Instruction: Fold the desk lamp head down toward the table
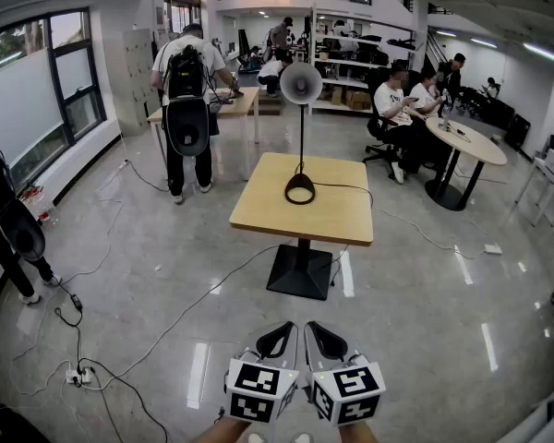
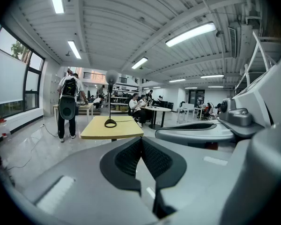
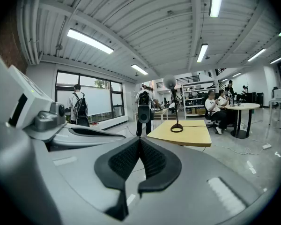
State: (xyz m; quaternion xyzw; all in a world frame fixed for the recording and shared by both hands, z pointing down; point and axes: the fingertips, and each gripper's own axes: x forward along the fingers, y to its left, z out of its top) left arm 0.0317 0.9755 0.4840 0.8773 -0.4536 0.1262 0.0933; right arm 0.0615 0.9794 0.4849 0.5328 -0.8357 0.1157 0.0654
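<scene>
- none of the task is done yet. the desk lamp point(image 1: 301, 137) stands upright on the yellow table point(image 1: 258, 218), with its ring base point(image 1: 300, 189) near the middle of the top. its round lamp head point(image 1: 301, 83) sits high on the straight stem, facing this way rather than bent toward the tabletop.
- both grippers are well short of the table, held low over the floor side by side, and neither touches the lamp.
- the left gripper point(image 1: 279, 338) has its jaws pressed together with nothing between them. its own view looks past the tips at the lamp, far off.
- the right gripper point(image 1: 325, 338) is the same — pads meeting, empty.
- left to do, as i judge it: walk up to the table, part the jaws of one gripper and take the head or the top of the stem. the other gripper would likely steady the base while the head is tipped down.
- a cord point(image 1: 346, 188) trails from the base off the table's right edge — worth keeping clear of it.
</scene>
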